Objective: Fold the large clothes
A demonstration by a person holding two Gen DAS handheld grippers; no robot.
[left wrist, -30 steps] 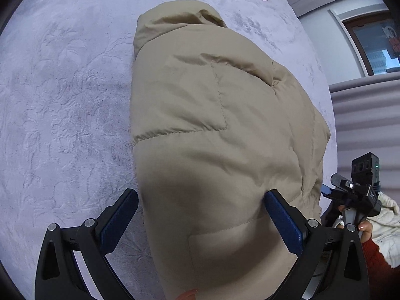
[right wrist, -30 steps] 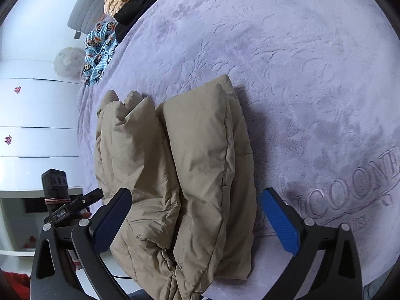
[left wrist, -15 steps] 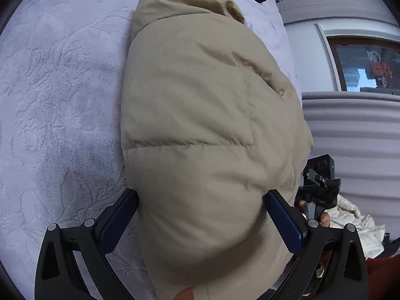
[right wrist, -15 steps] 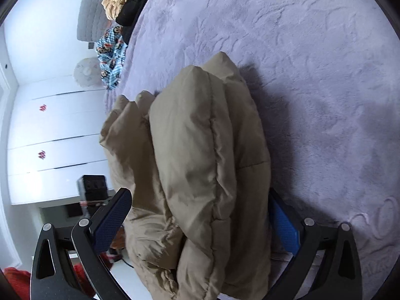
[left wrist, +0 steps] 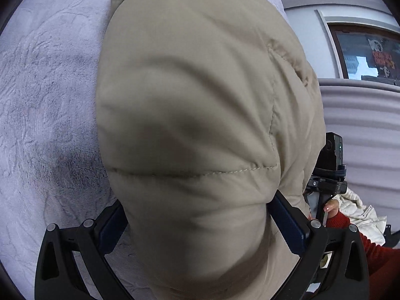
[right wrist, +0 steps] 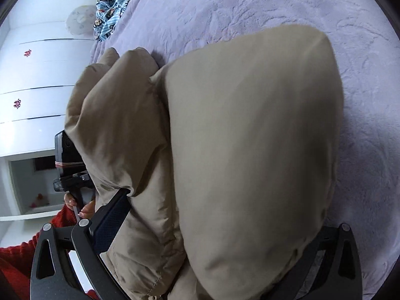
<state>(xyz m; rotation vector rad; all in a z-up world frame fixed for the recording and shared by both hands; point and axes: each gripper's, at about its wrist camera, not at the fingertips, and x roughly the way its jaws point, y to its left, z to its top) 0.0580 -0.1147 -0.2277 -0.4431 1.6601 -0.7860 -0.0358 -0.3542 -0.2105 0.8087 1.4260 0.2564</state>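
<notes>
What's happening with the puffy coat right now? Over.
Left gripper and right gripper both clamp the folded beige coat. It bulges over the purple blanket. Nothing in the way.

- Left gripper (left wrist: 197,225): black skeletal frame with triangular cut-outs, silver round screws at the joints, dark blue pads on its fingers (left wrist: 111,227).
- Right gripper (right wrist: 220,222): same black frame, silver screws, blue pad.
- Red knitted sleeve (left wrist: 380,257) at each wrist.
</notes>
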